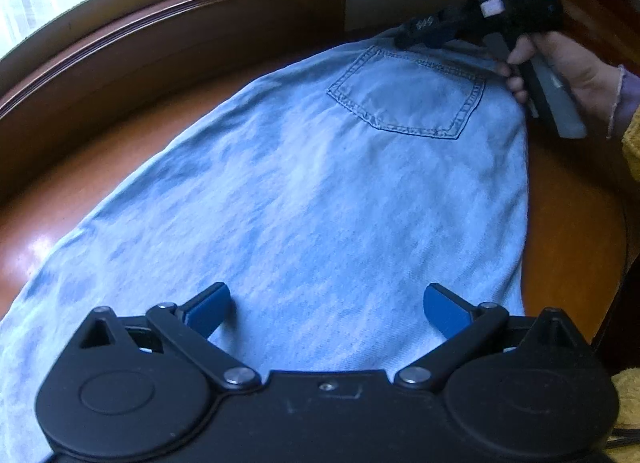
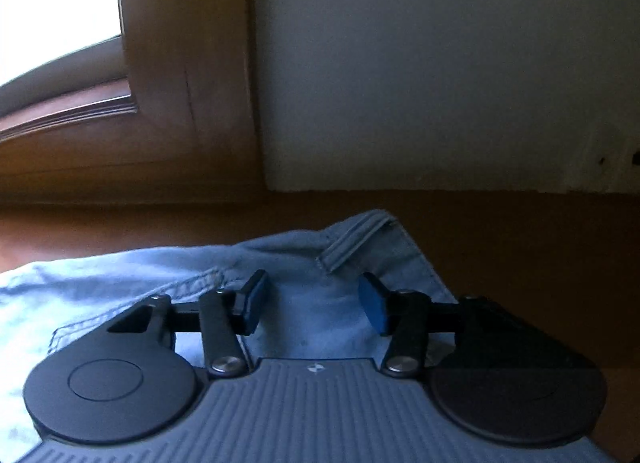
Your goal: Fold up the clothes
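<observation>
1. I'm looking at light-blue denim jeans [image 1: 320, 199], faded and mottled, lying flat on the glossy orange-brown wooden table [image 1: 132, 135]; the cloth is filling the centre of the left wrist view.
2. A stitched back pocket [image 1: 408, 95], five-sided with double seams, is sitting at 1 o'clock of that view.
3. My left gripper [image 1: 326, 309] is hovering over the denim at 6 o'clock, jaws spread wide, blue pads [image 1: 208, 309] clear of the cloth, nothing between them.
4. My right gripper [image 2: 314, 303] is pointing at the waistband end; jaws are standing partly apart, gripping nothing; fabric is lying beneath the gap.
5. A belt loop [image 2: 352, 241] is sticking up at 12 o'clock of its fingertips.
6. A hand [image 1: 560, 63] is gripping the right tool's handle at 2 o'clock, with a yellow knit sleeve [image 1: 632, 147] behind.
7. A wooden window frame [image 1: 132, 27] is curving at 10 o'clock; a pale wall [image 2: 440, 63] is standing behind the table.
</observation>
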Demonstrator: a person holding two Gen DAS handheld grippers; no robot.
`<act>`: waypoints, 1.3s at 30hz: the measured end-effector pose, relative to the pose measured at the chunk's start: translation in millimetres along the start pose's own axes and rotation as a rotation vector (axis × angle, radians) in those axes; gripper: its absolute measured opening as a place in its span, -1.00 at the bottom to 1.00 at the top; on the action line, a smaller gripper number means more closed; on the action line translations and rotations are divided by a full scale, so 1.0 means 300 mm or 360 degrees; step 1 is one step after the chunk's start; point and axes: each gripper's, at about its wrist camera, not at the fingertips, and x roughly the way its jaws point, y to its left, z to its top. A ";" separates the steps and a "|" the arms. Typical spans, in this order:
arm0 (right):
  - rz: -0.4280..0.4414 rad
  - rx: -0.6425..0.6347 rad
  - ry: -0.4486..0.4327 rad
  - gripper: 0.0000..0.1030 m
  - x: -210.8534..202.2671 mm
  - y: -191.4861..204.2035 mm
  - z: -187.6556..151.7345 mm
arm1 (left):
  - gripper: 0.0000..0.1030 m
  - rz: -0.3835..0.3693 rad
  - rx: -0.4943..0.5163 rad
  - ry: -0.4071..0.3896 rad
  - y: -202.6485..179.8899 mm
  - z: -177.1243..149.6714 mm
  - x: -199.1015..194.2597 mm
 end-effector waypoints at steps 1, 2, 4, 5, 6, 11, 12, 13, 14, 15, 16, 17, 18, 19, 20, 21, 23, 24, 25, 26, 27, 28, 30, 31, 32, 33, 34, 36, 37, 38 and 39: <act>0.0023 0.0043 -0.0023 -0.14 -0.022 -0.013 0.006 | 1.00 0.0000 -0.0001 -0.0001 0.000 -0.001 -0.001; 0.0050 0.0088 -0.0047 -0.13 -0.044 -0.027 0.012 | 1.00 0.0000 -0.0001 -0.0002 -0.001 -0.002 -0.002; 0.0088 0.0079 -0.0121 -0.12 -0.088 -0.046 0.039 | 1.00 -0.0001 0.0000 -0.0003 -0.001 -0.001 0.000; 0.0082 0.0044 -0.0132 -0.12 -0.097 -0.038 0.050 | 1.00 -0.0002 0.0000 -0.0003 -0.001 0.002 0.002; 0.0086 -0.0006 -0.0106 -0.12 -0.089 -0.035 0.068 | 1.00 -0.0002 0.0000 -0.0003 0.000 0.003 0.002; -0.0050 -0.0073 0.0088 0.08 0.050 -0.031 0.095 | 1.00 0.0003 -0.0005 -0.0011 -0.001 0.002 -0.001; -0.0074 -0.0035 0.0095 0.34 0.066 -0.044 0.100 | 1.00 0.0005 -0.0009 -0.0017 -0.002 -0.001 -0.004; -0.0068 0.0033 0.0108 0.37 0.076 -0.064 0.110 | 1.00 0.0006 -0.0011 -0.0021 -0.003 -0.002 -0.005; -0.0030 0.0127 0.0126 0.34 0.072 -0.088 0.118 | 1.00 0.0006 -0.0013 -0.0024 -0.003 -0.002 -0.006; 0.0000 0.0165 0.0096 0.22 0.036 -0.098 0.120 | 1.00 0.0006 -0.0016 -0.0025 -0.004 -0.002 -0.006; 0.0028 0.0196 0.0060 0.14 -0.002 -0.107 0.122 | 1.00 0.0008 -0.0021 -0.0026 -0.004 -0.002 -0.007; 0.0056 0.0226 0.0024 0.14 -0.041 -0.115 0.123 | 1.00 0.0011 -0.0026 -0.0028 -0.004 -0.003 -0.008; 0.0096 0.0221 -0.0050 0.14 -0.113 -0.120 0.111 | 1.00 0.0013 -0.0029 -0.0028 -0.005 -0.003 -0.007; 0.0131 0.0202 -0.0112 0.15 -0.185 -0.122 0.092 | 1.00 0.0014 -0.0029 -0.0030 -0.006 -0.003 -0.007; 0.0169 0.0174 -0.0150 0.15 -0.250 -0.123 0.065 | 1.00 0.0011 -0.0025 -0.0033 -0.006 -0.004 -0.007; 0.0208 0.0145 -0.0166 0.15 -0.303 -0.127 0.027 | 1.00 0.0007 -0.0019 -0.0036 -0.006 -0.004 -0.006; 0.0286 0.0084 -0.0138 0.15 -0.372 -0.132 -0.053 | 1.00 -0.0002 -0.0006 -0.0034 -0.004 -0.003 -0.005; 0.0309 0.0031 -0.0105 0.15 -0.396 -0.127 -0.091 | 1.00 -0.0008 0.0002 -0.0031 -0.004 -0.001 -0.004; 0.0297 -0.0037 -0.0072 0.12 -0.406 -0.117 -0.126 | 1.00 -0.0013 0.0009 -0.0027 -0.003 0.001 -0.003; 0.0214 -0.0119 -0.0024 0.12 -0.396 -0.108 -0.158 | 1.00 -0.0018 0.0016 -0.0022 -0.002 0.003 -0.003; 0.0123 -0.0202 0.0027 0.06 -0.384 -0.100 -0.190 | 1.00 -0.0019 0.0020 -0.0018 -0.004 0.005 -0.002; 0.0106 -0.0201 0.0016 0.09 -0.382 -0.110 -0.207 | 1.00 -0.0020 0.0021 -0.0012 -0.003 0.008 -0.001; 0.0085 -0.0135 -0.0003 0.08 -0.397 -0.129 -0.218 | 1.00 -0.0021 0.0022 -0.0007 -0.003 0.010 0.001; 0.0072 -0.0075 -0.0001 0.05 -0.414 -0.135 -0.212 | 1.00 -0.0022 0.0022 -0.0009 -0.002 0.010 0.001; 0.0035 -0.0056 -0.0028 0.05 -0.435 -0.122 -0.216 | 1.00 -0.0022 0.0022 -0.0011 -0.002 0.010 0.002; 0.0002 -0.0050 -0.0075 0.05 -0.436 -0.102 -0.219 | 1.00 -0.0024 0.0024 -0.0015 -0.001 0.010 0.003; 0.0010 -0.0038 -0.0112 0.10 -0.449 -0.074 -0.227 | 1.00 -0.0026 0.0027 -0.0019 0.000 0.009 0.003; 0.0062 -0.0003 -0.0177 0.15 -0.486 -0.020 -0.247 | 1.00 -0.0028 0.0031 -0.0007 0.001 0.013 0.004; 0.0107 0.0018 -0.0204 0.19 -0.507 0.007 -0.264 | 1.00 -0.0025 0.0027 0.0005 0.000 0.019 0.007; 0.0138 0.0034 -0.0218 0.21 -0.526 0.032 -0.282 | 1.00 -0.0022 0.0022 0.0018 -0.001 0.025 0.009; 0.0150 0.0065 -0.0227 0.22 -0.544 0.053 -0.296 | 1.00 -0.0014 0.0012 0.0028 0.001 0.029 0.008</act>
